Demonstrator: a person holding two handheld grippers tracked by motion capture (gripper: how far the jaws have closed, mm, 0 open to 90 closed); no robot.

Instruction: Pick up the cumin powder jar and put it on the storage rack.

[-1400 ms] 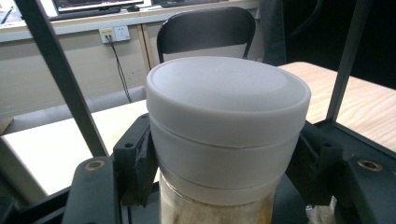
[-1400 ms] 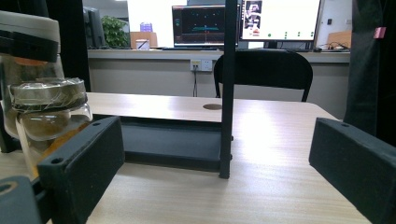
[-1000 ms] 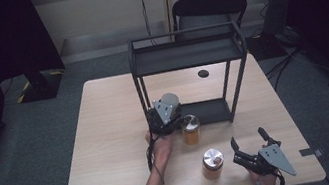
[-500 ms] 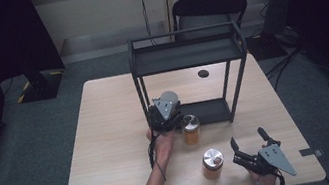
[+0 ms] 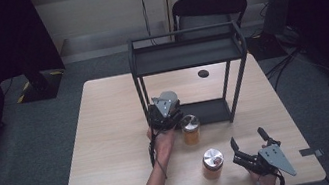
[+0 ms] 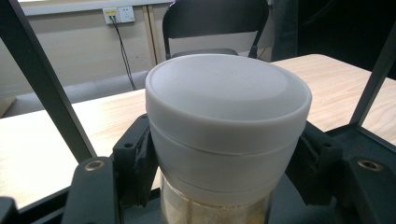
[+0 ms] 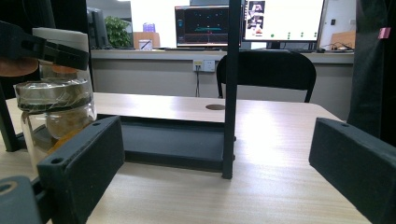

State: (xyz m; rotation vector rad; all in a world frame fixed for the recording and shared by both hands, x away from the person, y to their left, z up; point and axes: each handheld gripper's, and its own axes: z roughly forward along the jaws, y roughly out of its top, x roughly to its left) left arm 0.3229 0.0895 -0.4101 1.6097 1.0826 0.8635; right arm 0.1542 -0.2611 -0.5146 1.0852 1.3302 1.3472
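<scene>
My left gripper (image 5: pixel 165 112) is shut on a glass jar with a white lid (image 5: pixel 169 97), at the front left post of the black two-tier rack (image 5: pixel 186 54). In the left gripper view the white-lidded jar (image 6: pixel 224 107) sits clamped between both jaws of the left gripper (image 6: pixel 224 163). A metal-lidded jar with orange contents (image 5: pixel 191 129) stands just to its right on the table. Another silver-lidded jar (image 5: pixel 213 163) stands nearer the front edge. Right of it, my right gripper (image 5: pixel 247 137) rests open and holds nothing; its jaws (image 7: pixel 219 154) stand wide apart.
The rack's lower shelf (image 7: pixel 173 140) lies flat on the wooden table (image 5: pixel 108 132), and a thin rack post (image 7: pixel 231 88) rises ahead of the right gripper. A small dark hole (image 5: pixel 203 73) marks the tabletop behind the rack. A black chair (image 5: pixel 209 9) stands beyond the table.
The left gripper with the white-lidded jar has crept slightly toward the rack. The right gripper has stayed still.
</scene>
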